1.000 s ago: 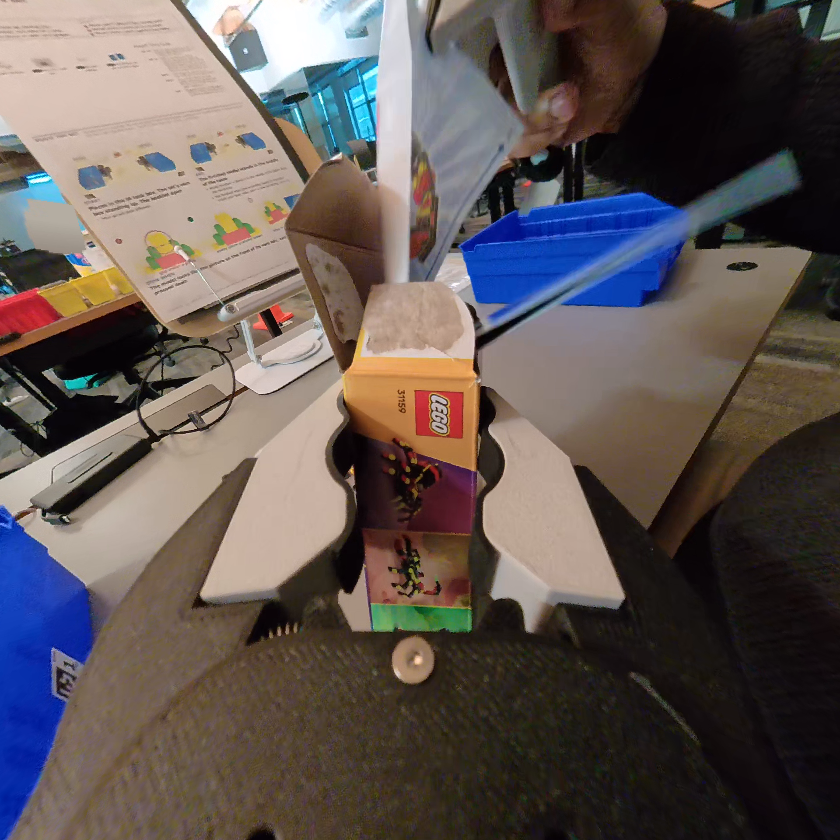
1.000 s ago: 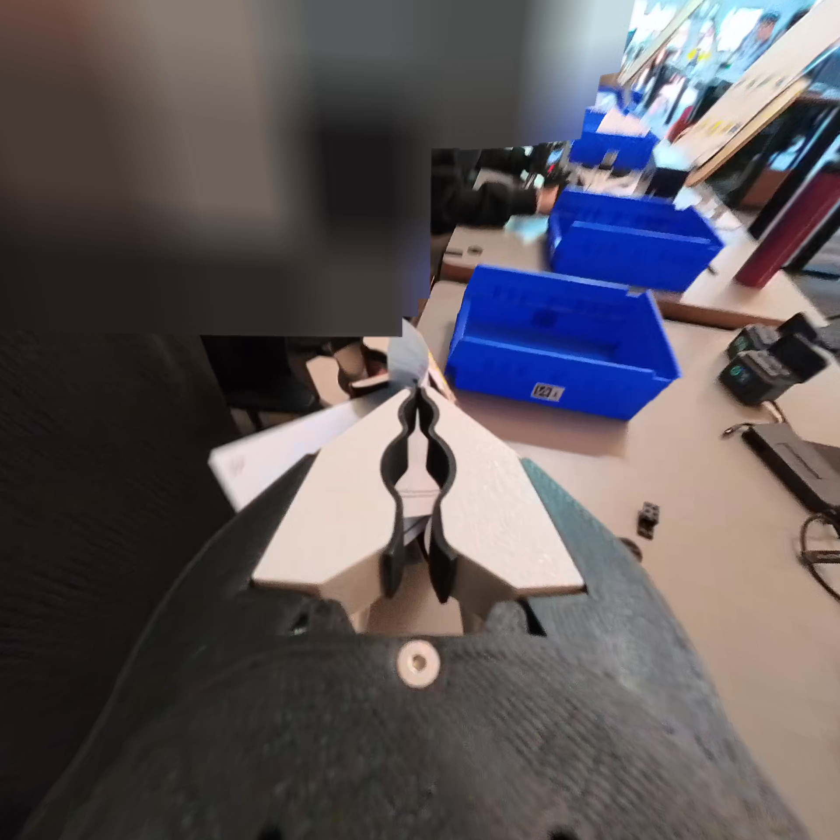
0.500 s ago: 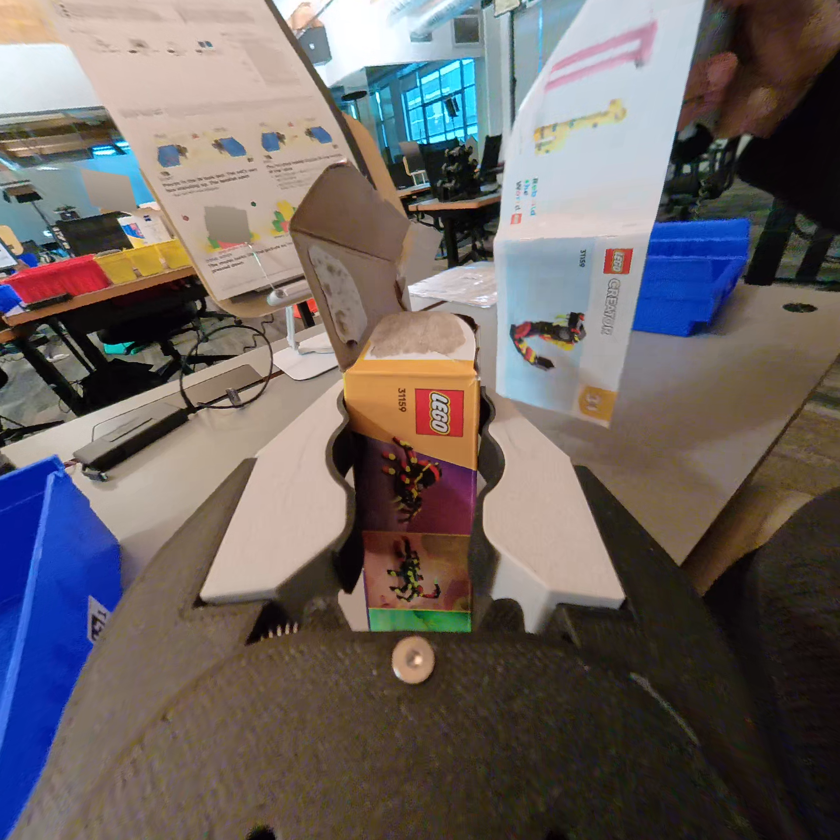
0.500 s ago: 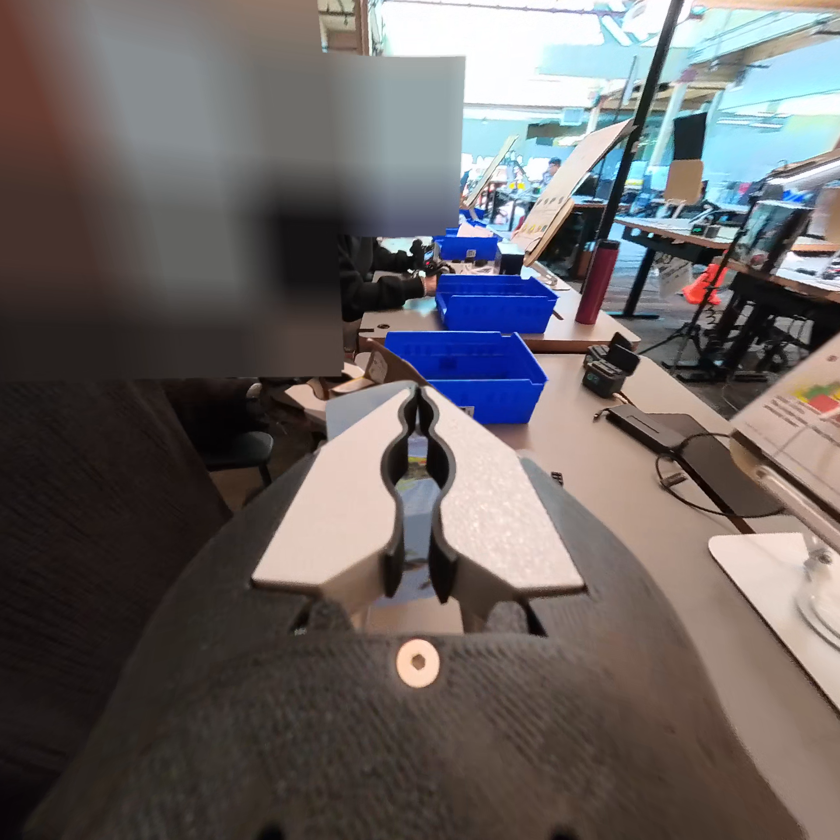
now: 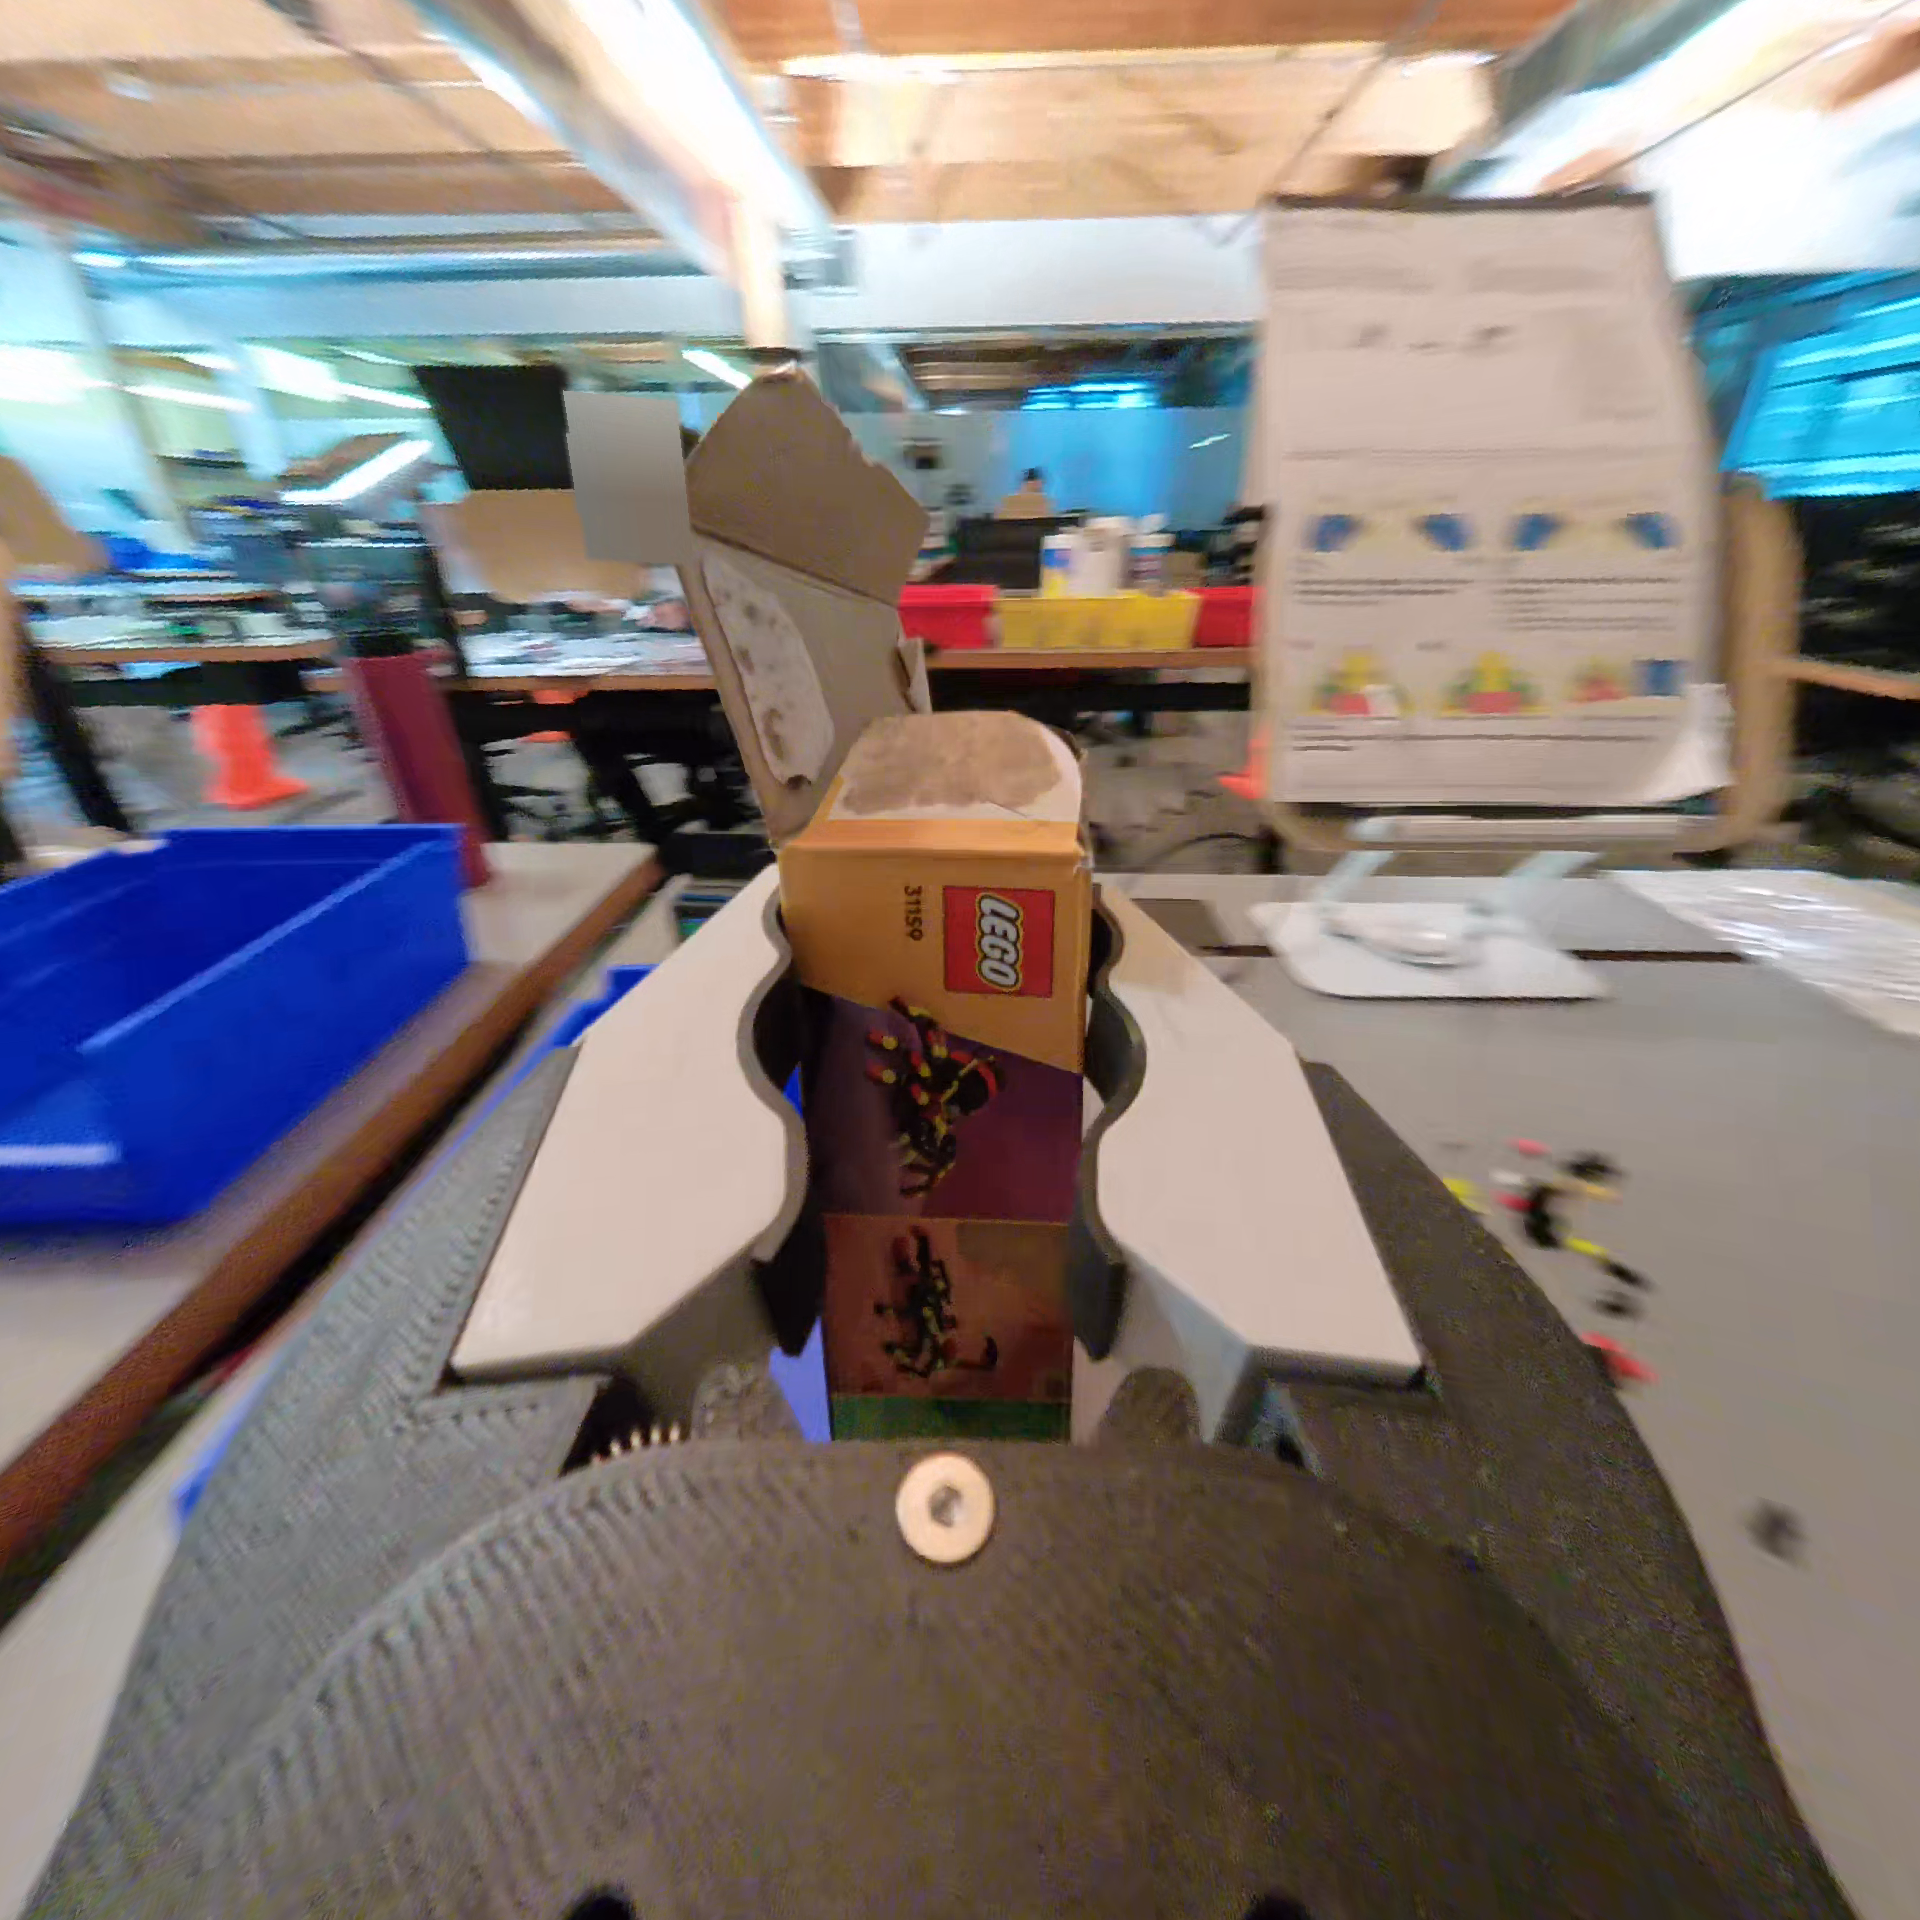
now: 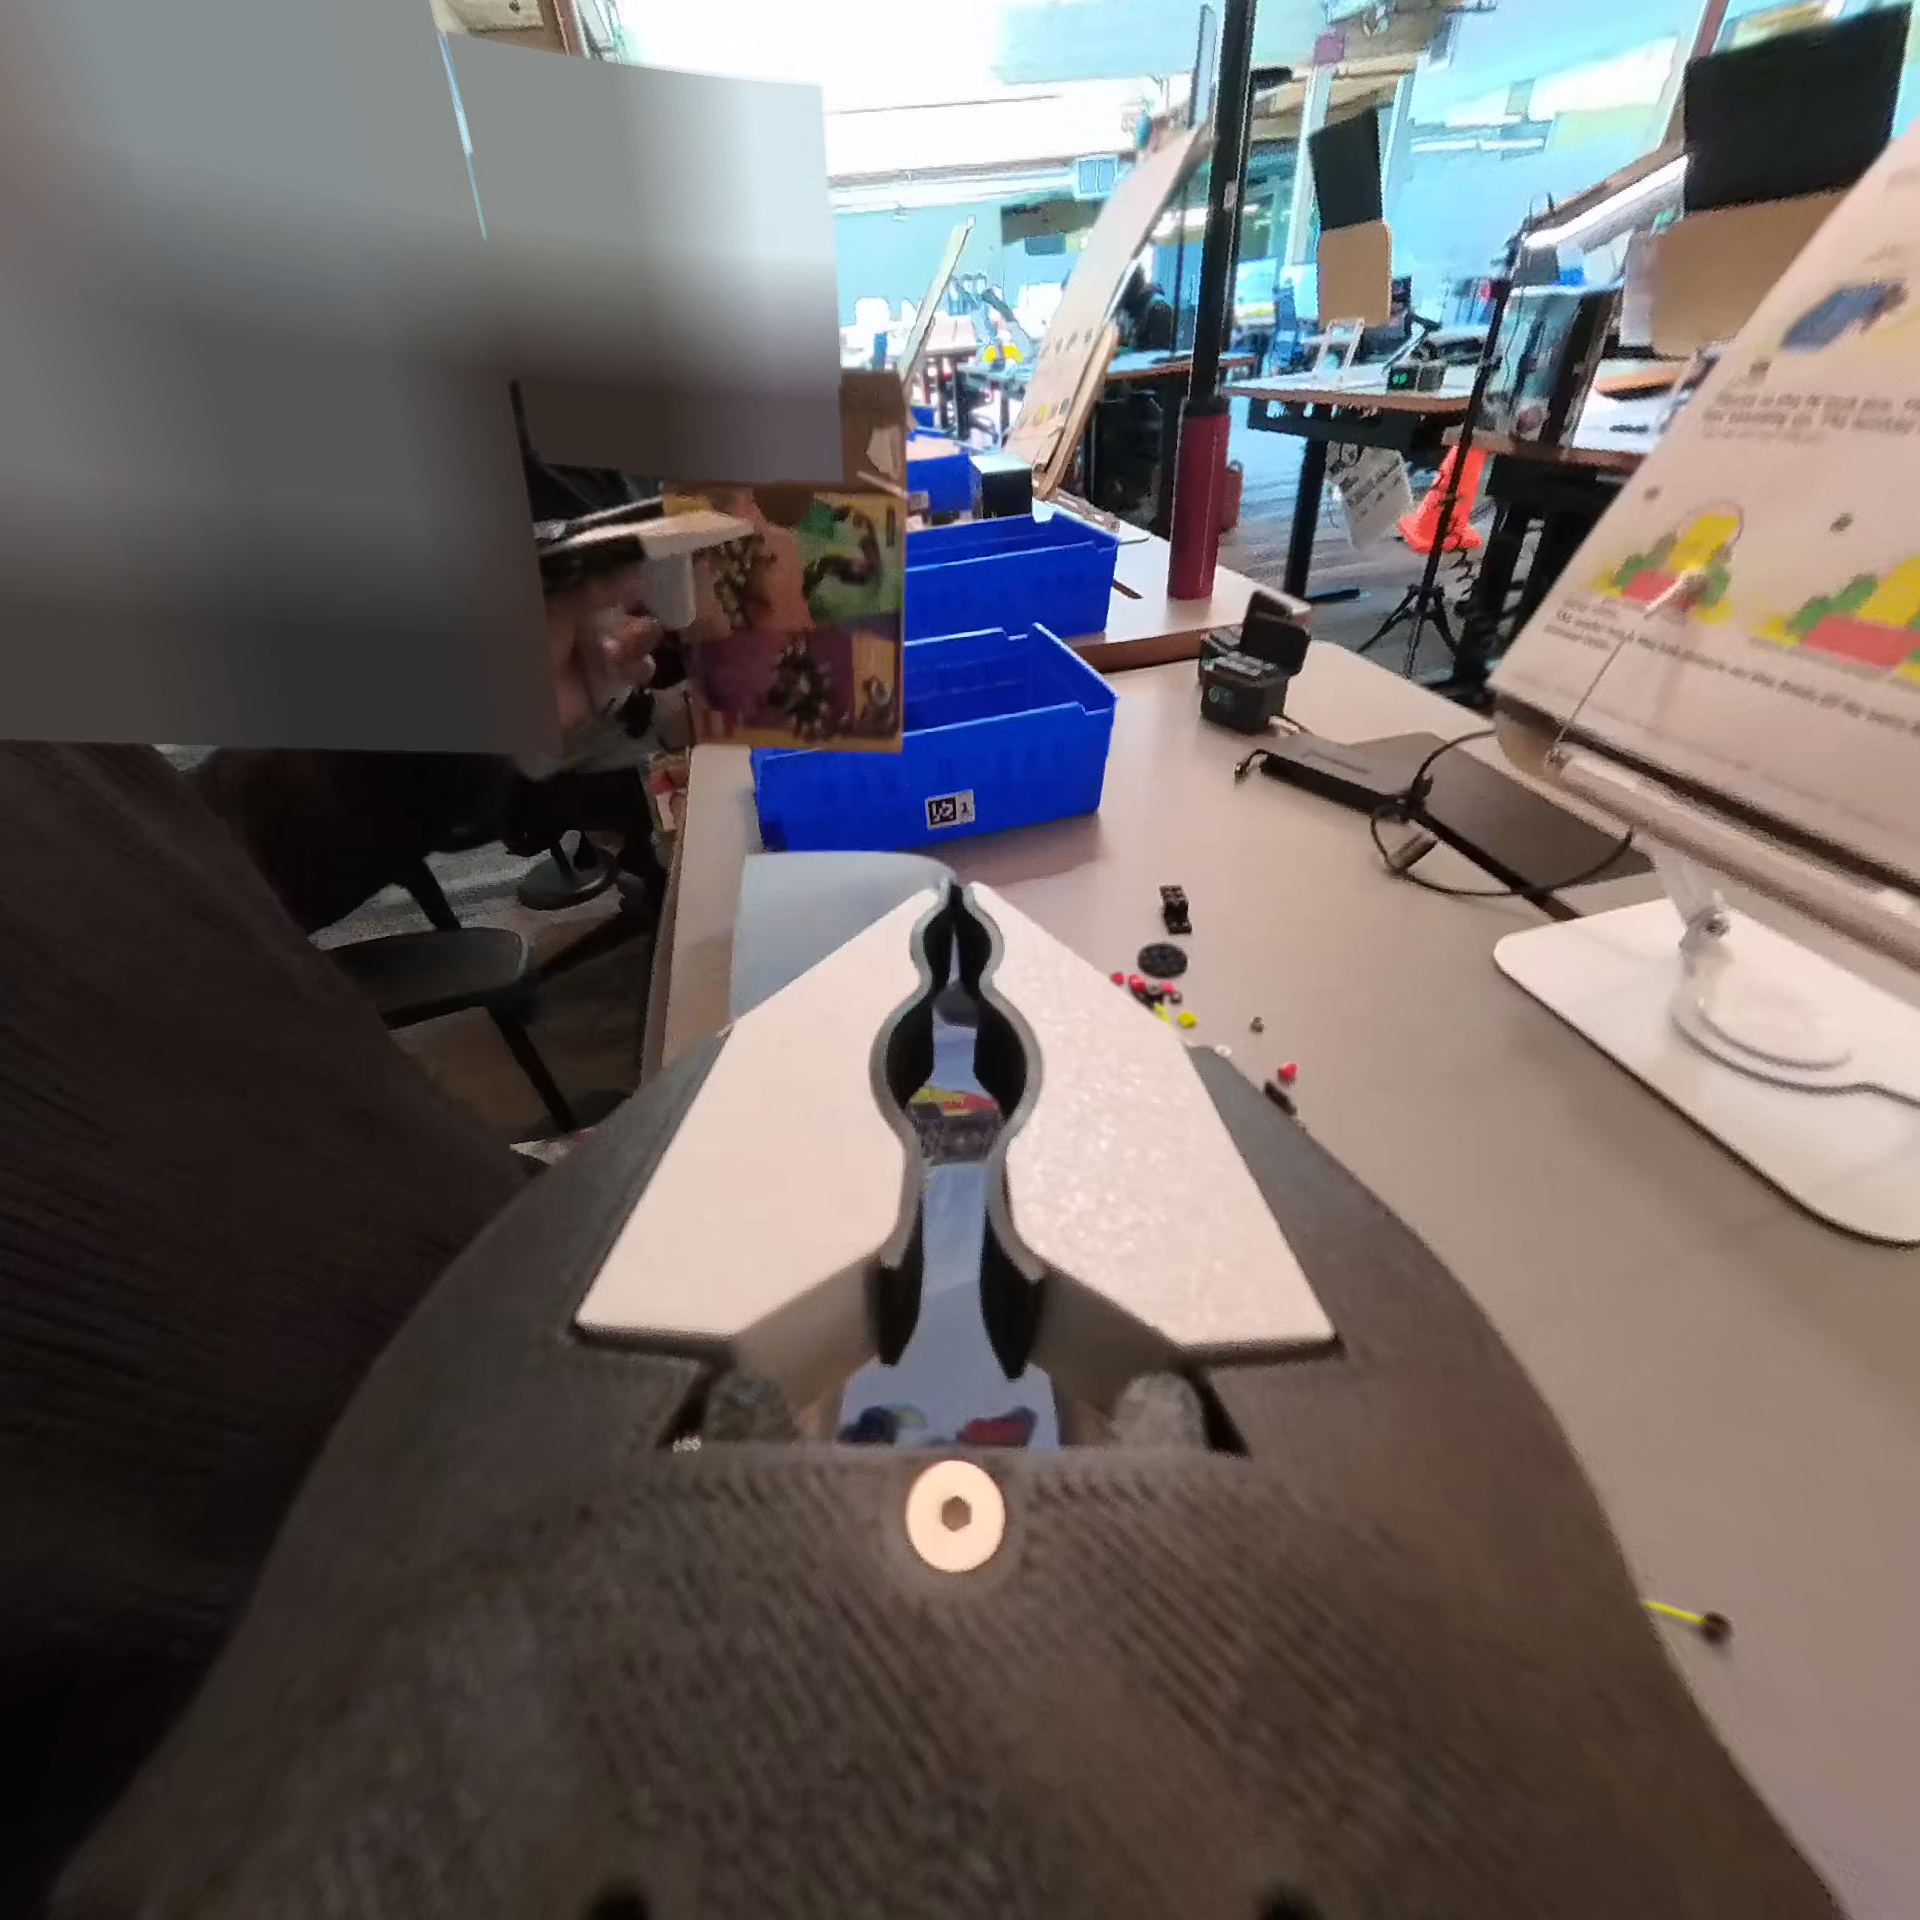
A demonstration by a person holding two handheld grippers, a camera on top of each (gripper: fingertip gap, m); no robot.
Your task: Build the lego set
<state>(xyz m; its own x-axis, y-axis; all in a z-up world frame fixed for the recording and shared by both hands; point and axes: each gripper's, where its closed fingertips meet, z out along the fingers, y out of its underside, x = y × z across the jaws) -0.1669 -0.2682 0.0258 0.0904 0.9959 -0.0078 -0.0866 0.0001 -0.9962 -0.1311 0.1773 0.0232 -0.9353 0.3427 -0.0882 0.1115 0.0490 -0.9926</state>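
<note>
My left tongs (image 5: 940, 997) pinch an opened toy box (image 5: 940, 1091); a blue bin (image 5: 208, 997) sits at 9 o'clock. My right tongs (image 6: 954, 899) are pressed together on a booklet (image 6: 821, 914) above the surface (image 6: 1403, 1195), with loose small bricks (image 6: 1174, 987) at 2 o'clock.

left wrist: close behind jaws, facing room | right wrist: likewise | shared: blue bin (image 5: 208, 997) (image 6: 935, 748)

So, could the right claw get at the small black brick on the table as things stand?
Probably not: the right claw is shut on a booklet, though the black brick lies unobstructed just ahead.
</note>
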